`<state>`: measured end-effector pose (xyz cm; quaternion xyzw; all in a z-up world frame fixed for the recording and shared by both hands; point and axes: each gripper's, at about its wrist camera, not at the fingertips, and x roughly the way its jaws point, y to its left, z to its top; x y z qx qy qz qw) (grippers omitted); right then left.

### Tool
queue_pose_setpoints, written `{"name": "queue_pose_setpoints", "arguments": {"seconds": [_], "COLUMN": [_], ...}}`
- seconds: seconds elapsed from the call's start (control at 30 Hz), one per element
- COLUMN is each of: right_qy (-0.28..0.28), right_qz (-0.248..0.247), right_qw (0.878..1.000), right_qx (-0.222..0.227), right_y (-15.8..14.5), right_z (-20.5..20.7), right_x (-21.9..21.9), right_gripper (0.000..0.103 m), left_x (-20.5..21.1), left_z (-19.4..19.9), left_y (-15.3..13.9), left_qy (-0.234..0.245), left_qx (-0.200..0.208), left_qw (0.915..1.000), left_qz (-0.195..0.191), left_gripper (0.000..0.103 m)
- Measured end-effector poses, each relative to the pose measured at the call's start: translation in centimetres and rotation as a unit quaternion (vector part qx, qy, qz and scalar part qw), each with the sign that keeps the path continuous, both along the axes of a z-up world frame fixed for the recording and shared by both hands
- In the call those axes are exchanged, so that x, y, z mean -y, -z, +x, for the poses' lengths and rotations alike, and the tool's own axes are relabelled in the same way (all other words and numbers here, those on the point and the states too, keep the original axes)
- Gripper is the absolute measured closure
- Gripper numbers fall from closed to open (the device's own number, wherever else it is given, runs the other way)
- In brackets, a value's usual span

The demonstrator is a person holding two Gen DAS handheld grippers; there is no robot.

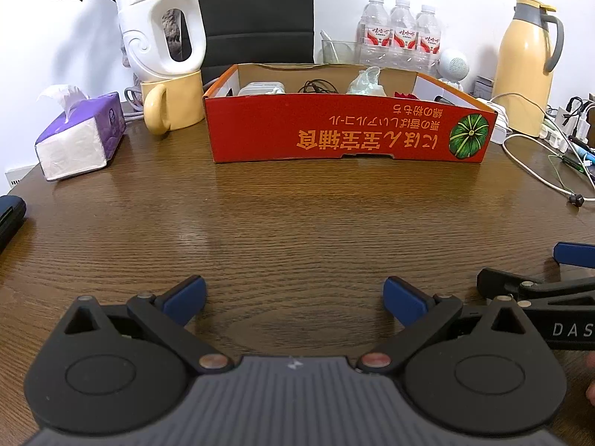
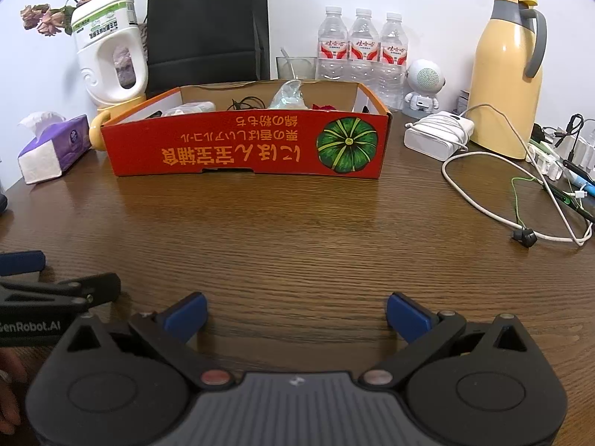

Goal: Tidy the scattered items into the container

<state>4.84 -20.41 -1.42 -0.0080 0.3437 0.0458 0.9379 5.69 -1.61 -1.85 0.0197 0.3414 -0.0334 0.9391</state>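
Wooden table, red box at upper centre: left gripper & right gripper spread, empty; white charger, upper right, best pinched across its body.

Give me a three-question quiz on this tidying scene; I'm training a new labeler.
1. True or false: the left hand-held gripper is holding something.
2. What is printed on the red cardboard box? A pumpkin, B apple, C fish.
3. Which item stands on the yellow mug?

Key: 1 false; both it and the right hand-held gripper are open and empty. 2 A. 3 the white detergent jug.
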Motion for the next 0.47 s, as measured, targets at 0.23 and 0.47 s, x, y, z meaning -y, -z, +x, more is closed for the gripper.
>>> {"name": "queue_pose_setpoints", "arguments": {"seconds": [0.23,0.47], "right_qy": [-0.003,-0.003], "right_qz": [0.000,0.000], "right_qw": [1.000,1.000], "right_qx": [0.000,0.000], "right_y": [0.00,-0.01], "right_z": [0.23,0.24], "right_x": [-0.04,-0.03], "right_gripper": [0.000,0.000], "left_x": [-0.02,0.04], "left_z": [0.00,-0.15], "left_y": [0.02,0.06], "left_qy": [0.000,-0.005], "left_qx": [0.000,0.000], "left_qw": [1.0000,1.0000], "left_qz": [0.001,0.001], "left_gripper": [0.000,0.000]}}
